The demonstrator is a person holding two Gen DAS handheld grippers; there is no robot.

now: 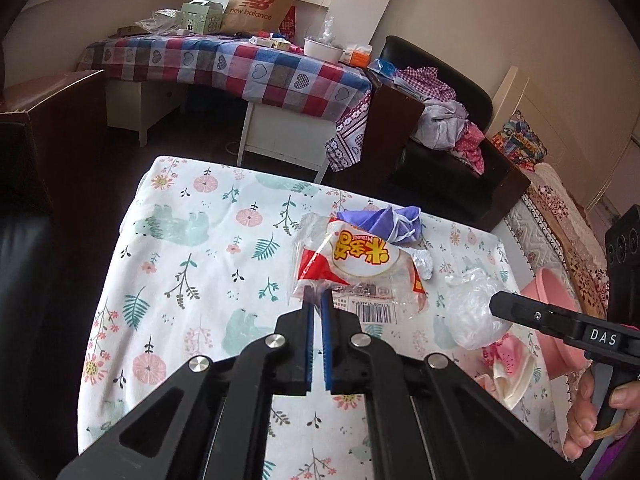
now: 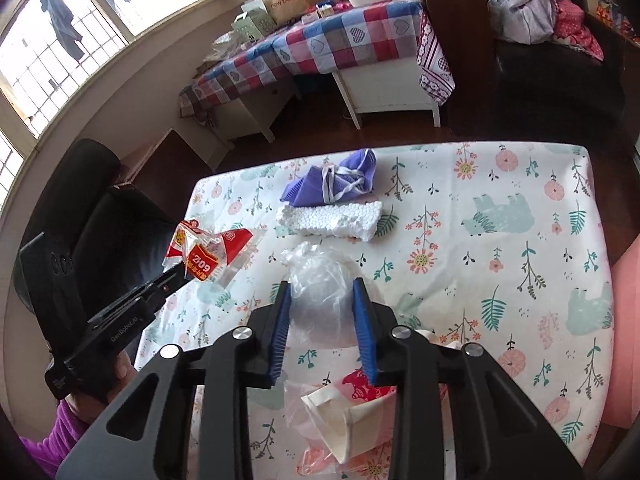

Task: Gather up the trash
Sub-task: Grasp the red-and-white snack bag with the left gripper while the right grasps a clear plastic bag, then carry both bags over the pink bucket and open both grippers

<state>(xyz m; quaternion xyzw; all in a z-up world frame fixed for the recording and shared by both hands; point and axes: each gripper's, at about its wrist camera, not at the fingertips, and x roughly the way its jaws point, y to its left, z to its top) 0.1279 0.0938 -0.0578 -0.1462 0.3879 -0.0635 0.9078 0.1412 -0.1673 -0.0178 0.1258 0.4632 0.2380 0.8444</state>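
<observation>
my left gripper (image 1: 317,300) is closed on the near edge of the red and white snack wrapper (image 1: 352,264); its blue pads pinch the clear plastic, and in the right wrist view the wrapper hangs lifted above the floral tablecloth (image 2: 500,240). just beyond this wrapper lie a purple face mask (image 1: 384,220) and a small ball of foil (image 1: 423,266). to the right of my left gripper is the crumpled clear plastic bag (image 2: 320,280), and my right gripper (image 2: 322,292) has its two blue pads on both sides of it, narrow, pressing on the bag. straight ahead of my right gripper i see a white foam piece (image 2: 332,222), and the mask lies behind it. under my right gripper, close to me, lies a cream paper piece with a pink printed bag (image 2: 352,412). at the far right, beside the table, there is a pink bin (image 1: 556,292).
</observation>
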